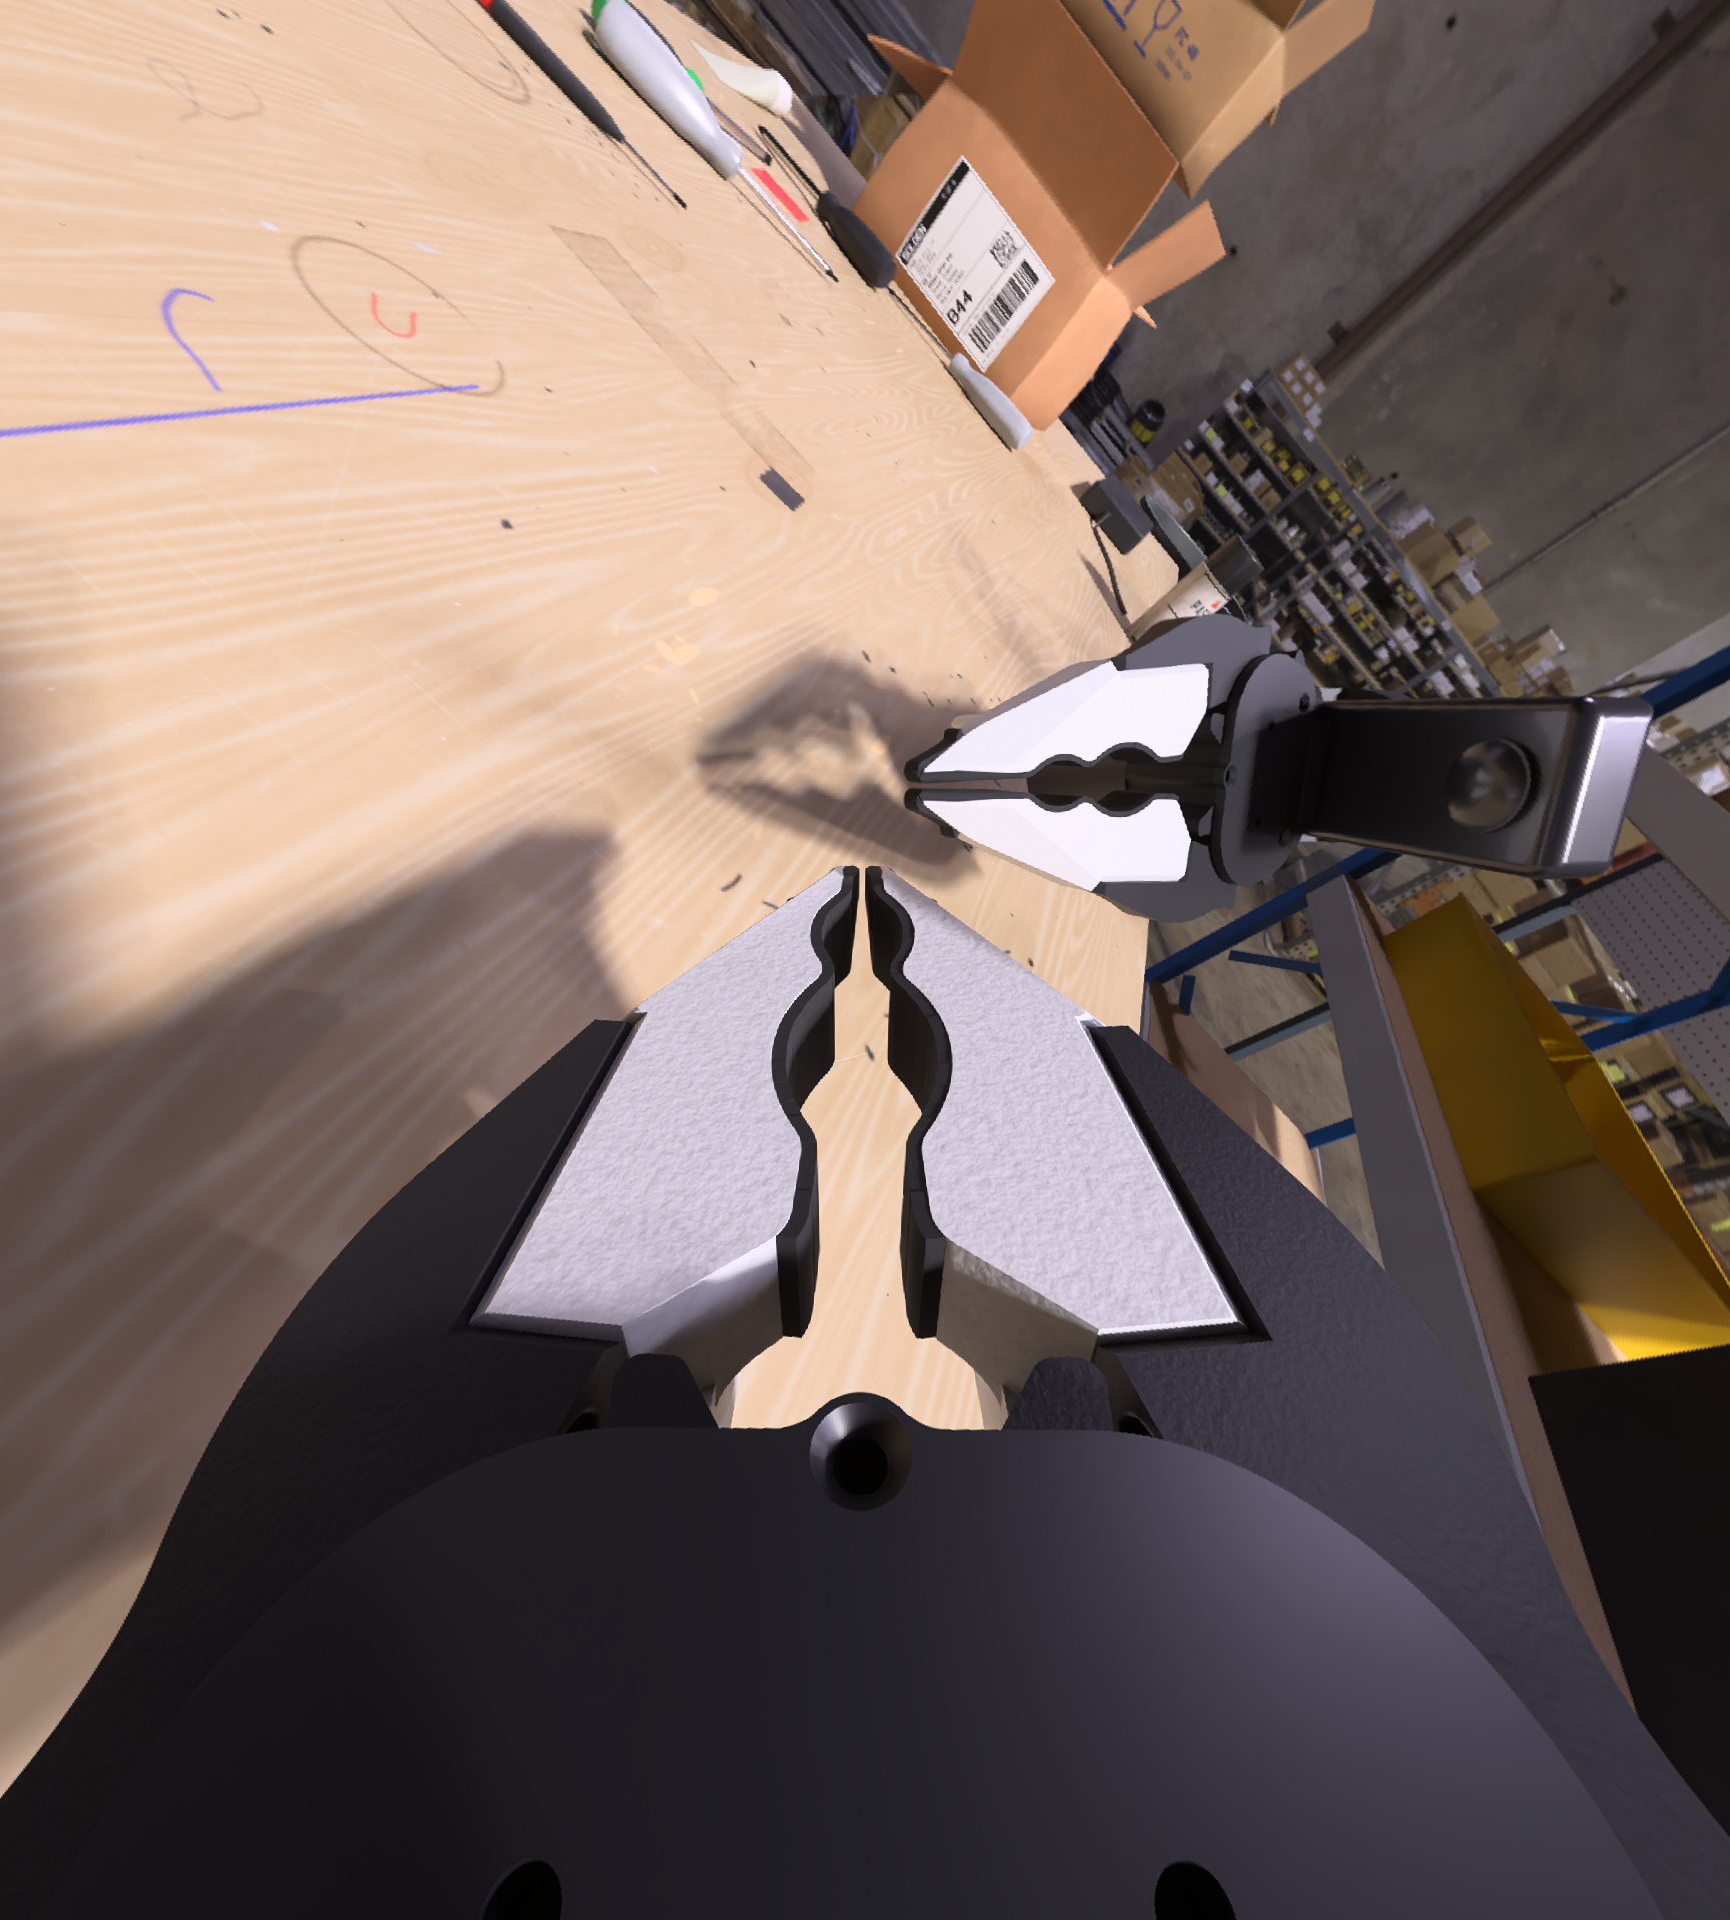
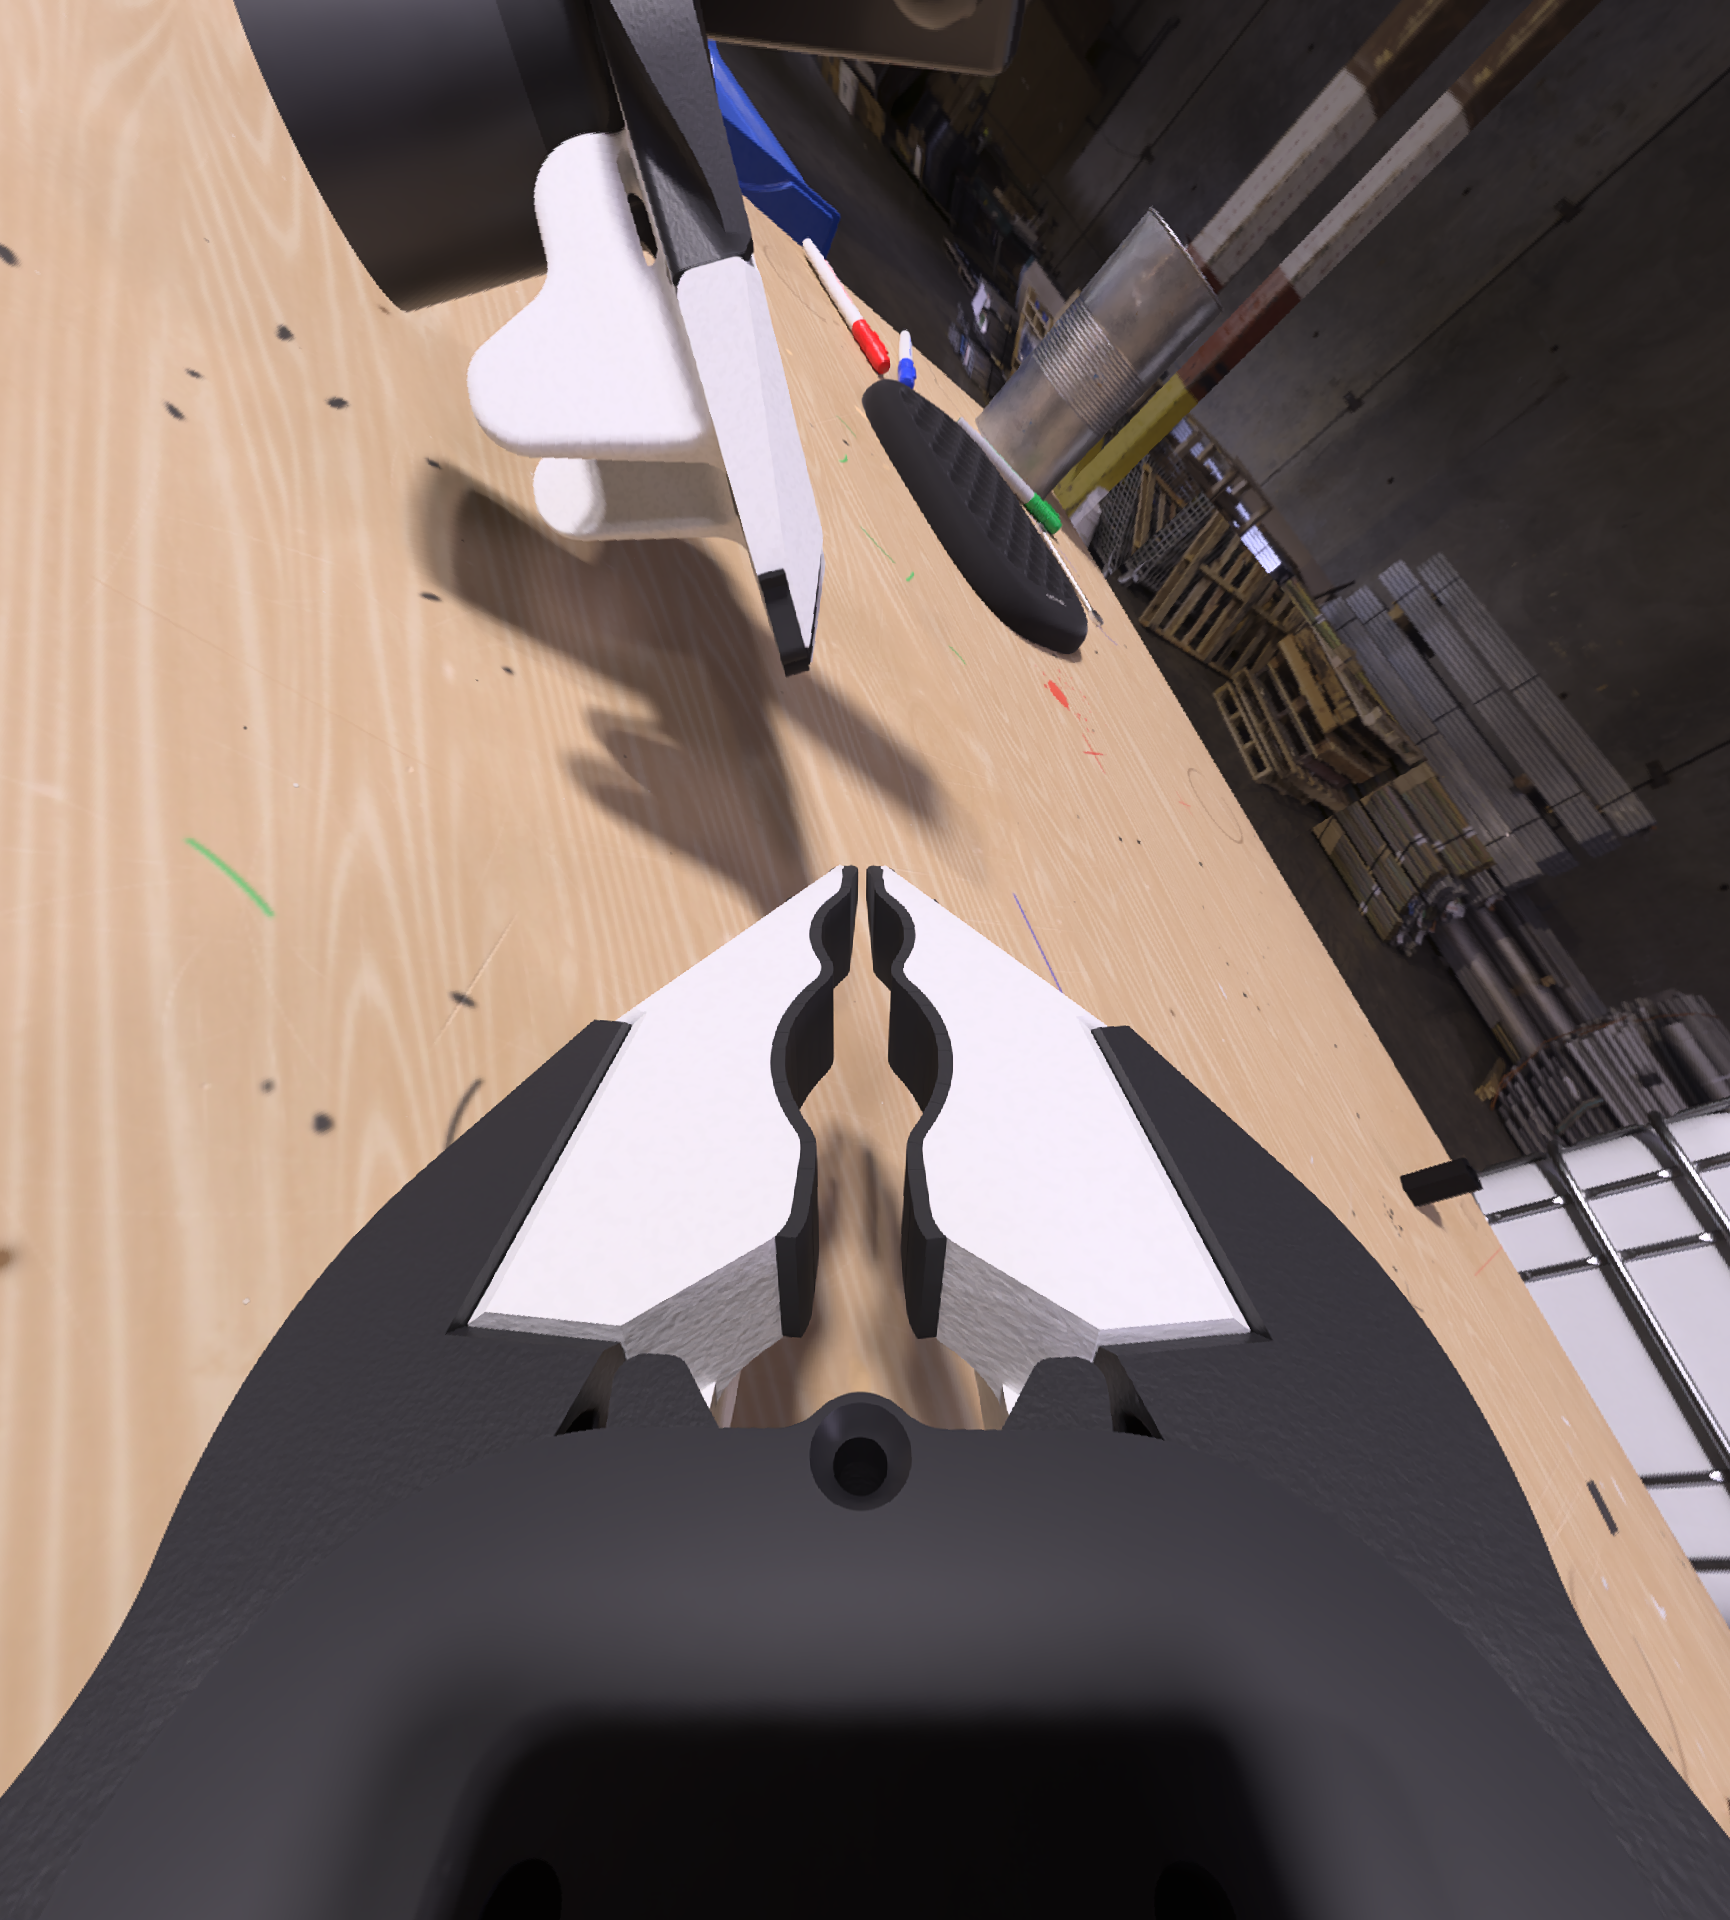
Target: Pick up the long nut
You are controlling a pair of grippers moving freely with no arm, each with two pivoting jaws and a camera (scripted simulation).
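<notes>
I cannot make out a long nut for certain. A small dark grey block lies on the wooden table well ahead of my left gripper; it may be the nut. A small black block lies at the table's edge in the right wrist view, right of my right gripper. Both grippers hover over the table with fingertips nearly touching and nothing between them. The right gripper also shows in the left wrist view, pointing left. The left gripper shows in the right wrist view, ahead and above.
An open cardboard box, screwdrivers and a white bottle lie at the far end. A black textured pad, markers and a metal cylinder stand along the table's edge. Beyond the edge is a drop.
</notes>
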